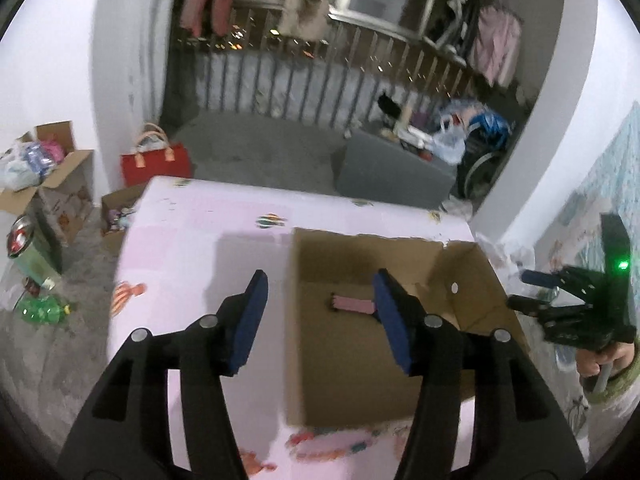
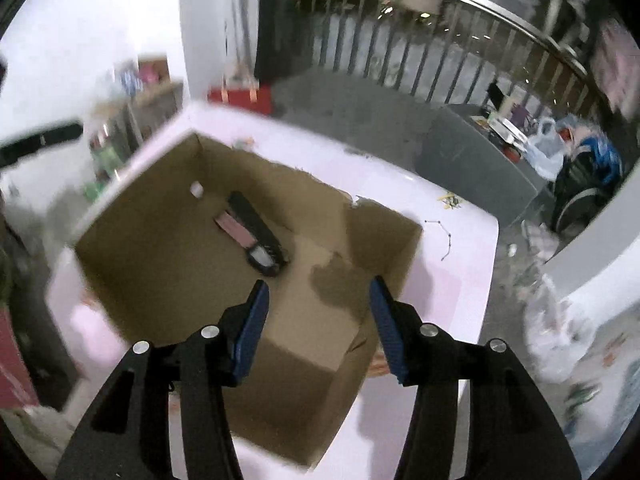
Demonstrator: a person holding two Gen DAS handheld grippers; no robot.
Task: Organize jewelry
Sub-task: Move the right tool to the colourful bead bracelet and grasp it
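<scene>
An open cardboard box (image 1: pixel 472 288) (image 2: pixel 168 184) stands on a table with a pink cloth (image 1: pixel 192 232) (image 2: pixel 460 280). Inside it lies a watch with a pink strap (image 1: pixel 352 304) (image 2: pixel 234 230); the right wrist view also shows a black strap and the watch face (image 2: pixel 262 258) beside it. A thin dark necklace (image 2: pixel 444 238) lies on the cloth right of the box. My left gripper (image 1: pixel 320 300) is open and empty over the box's left wall. My right gripper (image 2: pixel 318 306) is open and empty above the box; it also shows in the left wrist view (image 1: pixel 532 292) at far right.
A red bag (image 1: pixel 156 164), cardboard boxes (image 1: pixel 60 184) and bottles (image 1: pixel 40 304) sit on the floor left of the table. A grey sofa (image 1: pixel 392 168) and a railing (image 1: pixel 320 80) are beyond it. Plastic bags (image 2: pixel 552 332) lie at right.
</scene>
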